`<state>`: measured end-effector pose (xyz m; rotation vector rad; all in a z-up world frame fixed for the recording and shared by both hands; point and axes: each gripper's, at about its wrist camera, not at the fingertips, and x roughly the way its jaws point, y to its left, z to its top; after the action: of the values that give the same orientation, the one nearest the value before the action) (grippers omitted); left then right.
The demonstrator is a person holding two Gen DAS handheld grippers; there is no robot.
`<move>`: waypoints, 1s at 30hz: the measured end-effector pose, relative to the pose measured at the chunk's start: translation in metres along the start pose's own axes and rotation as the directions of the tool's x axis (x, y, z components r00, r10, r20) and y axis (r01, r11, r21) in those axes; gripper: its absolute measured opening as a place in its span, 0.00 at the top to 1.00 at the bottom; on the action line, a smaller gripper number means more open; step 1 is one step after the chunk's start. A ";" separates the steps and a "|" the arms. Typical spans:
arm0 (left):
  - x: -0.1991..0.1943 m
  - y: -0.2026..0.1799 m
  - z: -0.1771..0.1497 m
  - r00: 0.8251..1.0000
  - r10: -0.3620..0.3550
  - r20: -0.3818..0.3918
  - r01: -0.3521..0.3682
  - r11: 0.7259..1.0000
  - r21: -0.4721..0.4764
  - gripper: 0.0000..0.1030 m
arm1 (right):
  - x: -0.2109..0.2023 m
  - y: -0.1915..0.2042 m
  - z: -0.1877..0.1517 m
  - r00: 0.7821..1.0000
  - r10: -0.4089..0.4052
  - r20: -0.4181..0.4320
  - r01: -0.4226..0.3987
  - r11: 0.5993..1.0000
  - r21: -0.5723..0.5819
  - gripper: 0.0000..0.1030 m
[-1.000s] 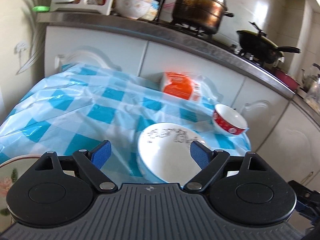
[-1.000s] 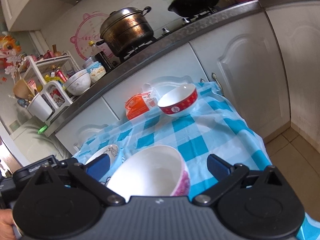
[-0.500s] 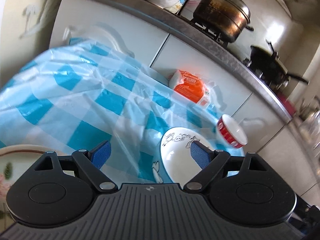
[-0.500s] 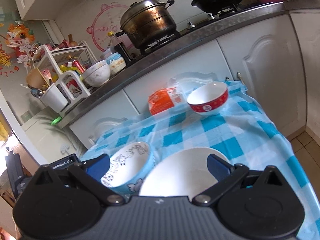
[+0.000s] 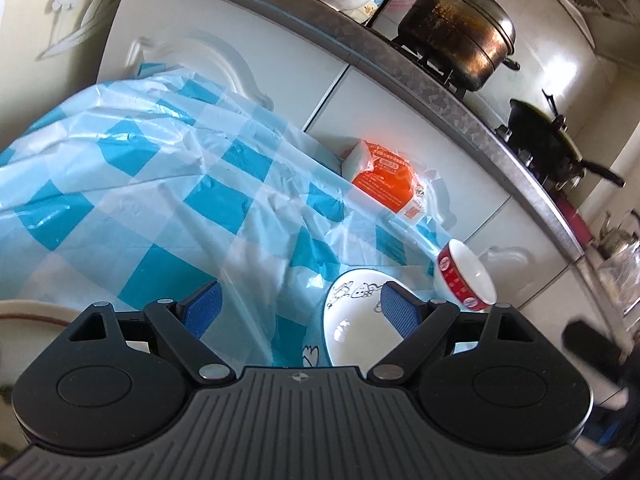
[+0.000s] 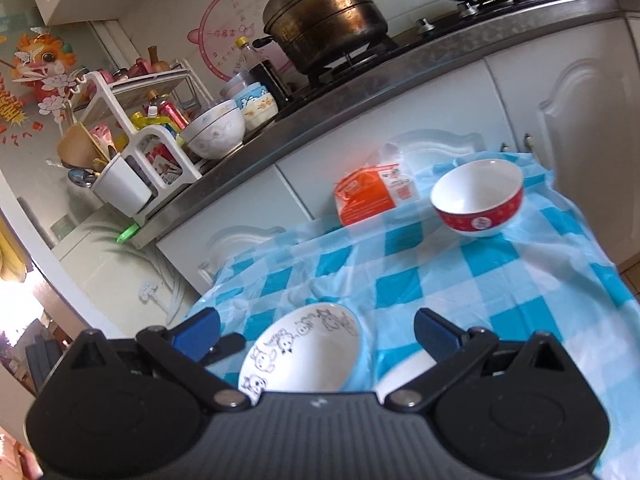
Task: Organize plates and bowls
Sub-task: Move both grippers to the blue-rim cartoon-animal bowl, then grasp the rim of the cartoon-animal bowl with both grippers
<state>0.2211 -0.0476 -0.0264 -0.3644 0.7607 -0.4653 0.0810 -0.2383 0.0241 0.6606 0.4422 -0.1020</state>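
A blue bowl with cartoon drawings inside [image 5: 352, 320] [image 6: 304, 356] sits on the blue-checked tablecloth [image 5: 160, 200]. A red bowl with a white inside [image 5: 466, 276] [image 6: 478, 200] stands at the table's far right. A white plate rim [image 5: 28, 312] shows at the left, and a white bowl rim [image 6: 404, 372] at the right gripper's right finger. My left gripper [image 5: 300, 308] is open and empty, its right finger over the cartoon bowl. My right gripper [image 6: 316, 332] is open and empty, with the cartoon bowl between its fingers.
An orange packet [image 5: 384, 176] [image 6: 368, 196] lies at the table's back edge against white cabinets [image 6: 440, 96]. The counter above holds a large pot [image 6: 324, 12], a black wok [image 5: 548, 144], bowls [image 6: 216, 132] and a utensil rack [image 6: 132, 152].
Both grippers have shifted left. The cartoon bowl now lies between the right gripper's fingers, where the white bowl was. In the left view it has slid right. Both stay open.
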 end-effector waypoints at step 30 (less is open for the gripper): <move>0.020 -0.020 -0.011 0.993 -0.038 -0.109 0.049 0.993 0.109 0.17 | 0.077 -0.033 0.027 0.950 0.107 -0.294 -0.065 0.987 0.149 0.09</move>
<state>0.2206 -0.0763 -0.0353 -0.2539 0.8285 -0.5694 0.1526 -0.2773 -0.0094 0.8353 0.7038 0.0532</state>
